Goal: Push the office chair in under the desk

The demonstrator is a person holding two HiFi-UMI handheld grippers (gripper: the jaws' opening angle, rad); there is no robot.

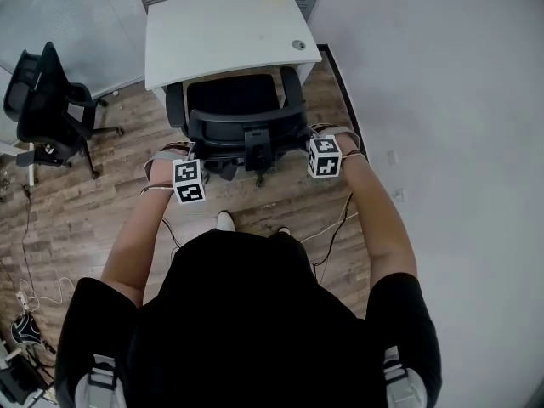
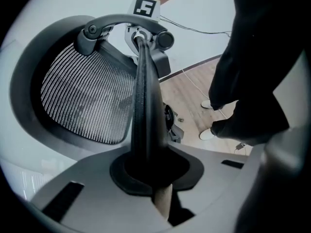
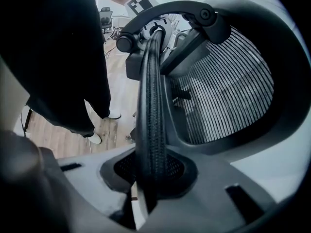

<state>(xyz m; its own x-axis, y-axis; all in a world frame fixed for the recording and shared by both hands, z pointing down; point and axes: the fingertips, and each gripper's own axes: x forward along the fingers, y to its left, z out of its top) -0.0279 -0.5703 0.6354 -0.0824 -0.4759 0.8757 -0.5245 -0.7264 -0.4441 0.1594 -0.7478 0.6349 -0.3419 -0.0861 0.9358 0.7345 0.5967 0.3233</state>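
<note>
The left tool point(image 1: 194, 150) and right tool point(image 1: 309, 139) each grip one end of the crosswise top rim of the black mesh office chair point(image 1: 238, 109), the white rectangular worktop point(image 1: 217, 32) straight ahead

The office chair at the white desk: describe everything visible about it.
The office chair is black, with a mesh backrest, seat and two armrests. It stands upright on the wood floor, facing the desk, seat front at the desk's edge. The left claw and right claw clamp the backrest's top rim.
</note>
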